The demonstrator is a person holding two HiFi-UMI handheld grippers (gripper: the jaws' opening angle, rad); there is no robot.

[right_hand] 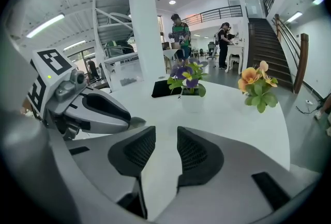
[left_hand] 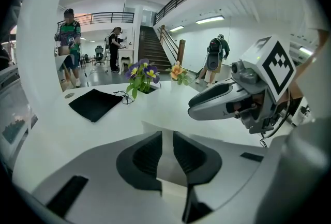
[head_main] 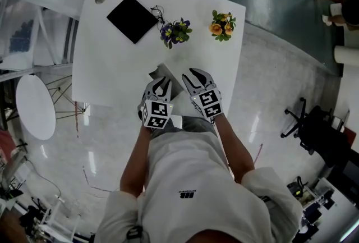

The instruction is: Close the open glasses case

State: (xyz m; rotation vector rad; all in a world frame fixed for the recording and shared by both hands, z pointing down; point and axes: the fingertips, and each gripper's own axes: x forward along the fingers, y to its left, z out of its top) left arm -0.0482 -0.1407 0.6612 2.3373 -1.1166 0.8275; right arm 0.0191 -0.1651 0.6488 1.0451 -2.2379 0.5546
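A grey glasses case lies on the white table near its front edge, and my left gripper covers part of it. The left gripper hangs right over the case; its jaws stand a narrow gap apart with only pale surface showing between the pads. The right gripper is just to the right of the case and beside the left one. Its jaws are also slightly apart, with bare table between them. Whether the case's lid is up or down is hidden.
At the back of the table lie a black cloth and a pair of glasses, with a pot of purple flowers and a pot of orange flowers beside them. People stand in the hall beyond. A round white stool is at the left.
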